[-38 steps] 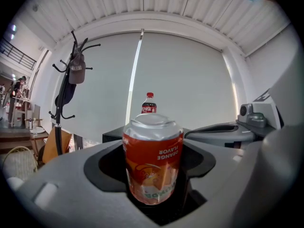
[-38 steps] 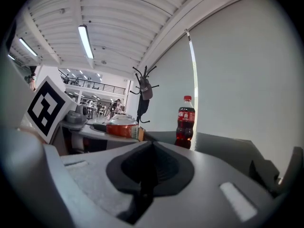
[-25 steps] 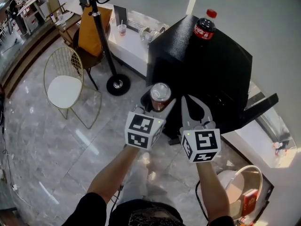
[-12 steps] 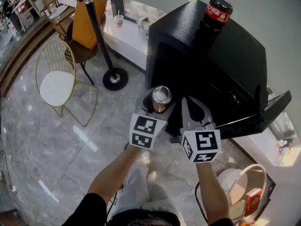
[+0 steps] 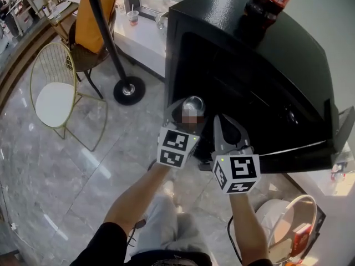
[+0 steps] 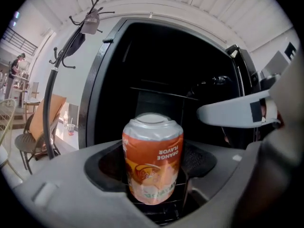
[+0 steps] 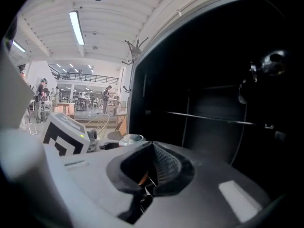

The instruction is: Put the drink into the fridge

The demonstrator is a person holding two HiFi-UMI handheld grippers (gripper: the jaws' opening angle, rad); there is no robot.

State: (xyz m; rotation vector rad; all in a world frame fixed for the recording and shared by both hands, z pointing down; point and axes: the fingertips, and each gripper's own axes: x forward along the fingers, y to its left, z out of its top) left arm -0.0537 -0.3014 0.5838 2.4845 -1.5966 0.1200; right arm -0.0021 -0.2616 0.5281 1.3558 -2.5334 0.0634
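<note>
Your head cam sits high and looks steeply down at the floor (image 5: 61, 165) and the open black fridge (image 5: 238, 65), from a bit back. The left gripper view rides low and faces nearly level, right up against the fridge's open front, with the orange can (image 6: 153, 158) filling its near field. The right gripper view looks into the same dark inside from just beside it. All three share that opening and the coat stand (image 5: 102, 32).

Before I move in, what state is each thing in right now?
Mini fridge: door open.
Orange soda can: gripped, not yet inside fridge.
Left gripper: shut on can.
Right gripper: shut, empty.
Cola bottle: upright on fridge top.
</note>
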